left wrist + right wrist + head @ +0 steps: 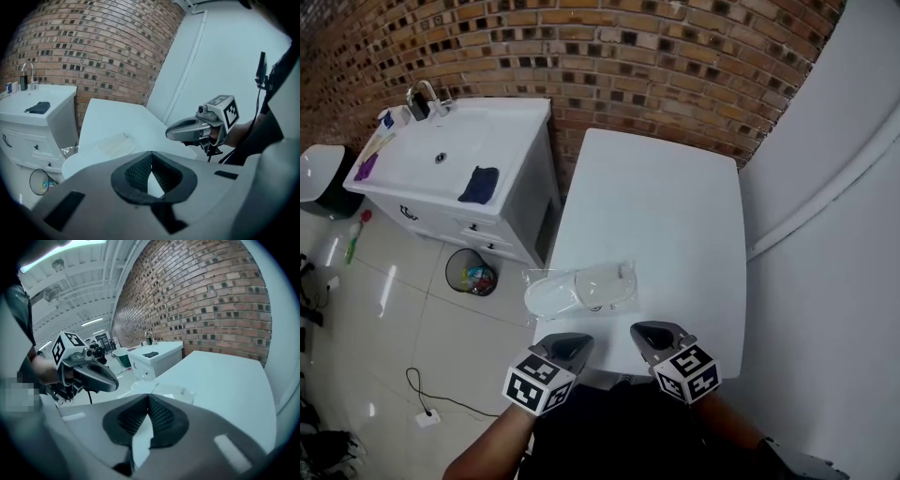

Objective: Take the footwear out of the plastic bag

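A clear plastic bag [541, 275] lies near the front left edge of the white table [666, 206], with pale white footwear [581, 291] inside it. Part of the bag hangs over the table's left edge. My left gripper [570, 346] is just in front of the bag, shut and empty. The right gripper [654, 334] hovers beside it to the right, also shut with nothing in it. In the left gripper view my shut left gripper [152, 153] points toward the bag [110, 143]. In the right gripper view the bag [166, 391] lies just beyond my shut right gripper [148, 395].
A white vanity with a sink [450, 155] and a dark cloth [478, 184] stands left of the table. Below it is a waste bin [471, 272]. A brick wall runs behind, a white wall on the right. A cable and a socket [427, 415] lie on the tiled floor.
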